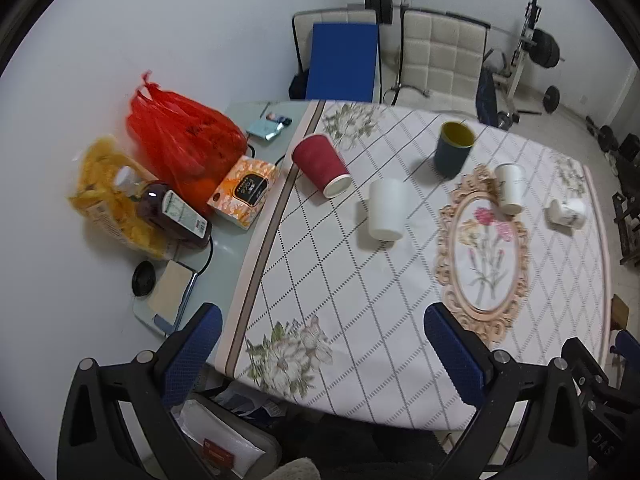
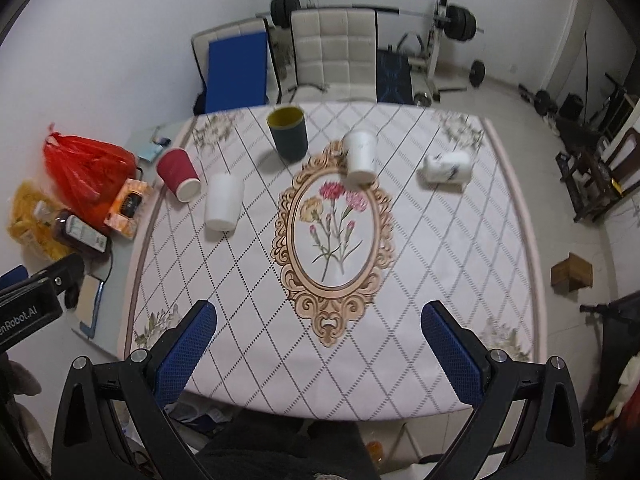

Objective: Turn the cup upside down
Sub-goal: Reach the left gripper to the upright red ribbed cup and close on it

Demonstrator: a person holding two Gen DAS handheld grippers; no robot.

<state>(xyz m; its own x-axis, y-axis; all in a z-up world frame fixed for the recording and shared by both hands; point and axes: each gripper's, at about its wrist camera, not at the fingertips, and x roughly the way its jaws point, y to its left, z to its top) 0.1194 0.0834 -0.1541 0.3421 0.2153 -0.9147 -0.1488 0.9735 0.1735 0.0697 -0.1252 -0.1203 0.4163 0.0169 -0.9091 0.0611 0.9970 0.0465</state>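
Both wrist views high above near table [image 1: 360, 280] edge, angled down, sharing the tabletop cups.

We are in a home, in a room shared between dining and exercise. The table [image 2: 460, 280] wears a flowered cloth, with a red shopping bag [image 1: 180, 136], a tissue box [image 1: 244, 192] and a drink bottle [image 1: 172, 210] at its edge. Behind it stand a quilted white chair [image 2: 334, 46] and a barbell rack [image 2: 440, 24].

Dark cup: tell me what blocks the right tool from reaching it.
Nothing visible. The right tool hangs open over the near edge; only bare tablecloth lies before the upright dark cup. The white cups flank that line.
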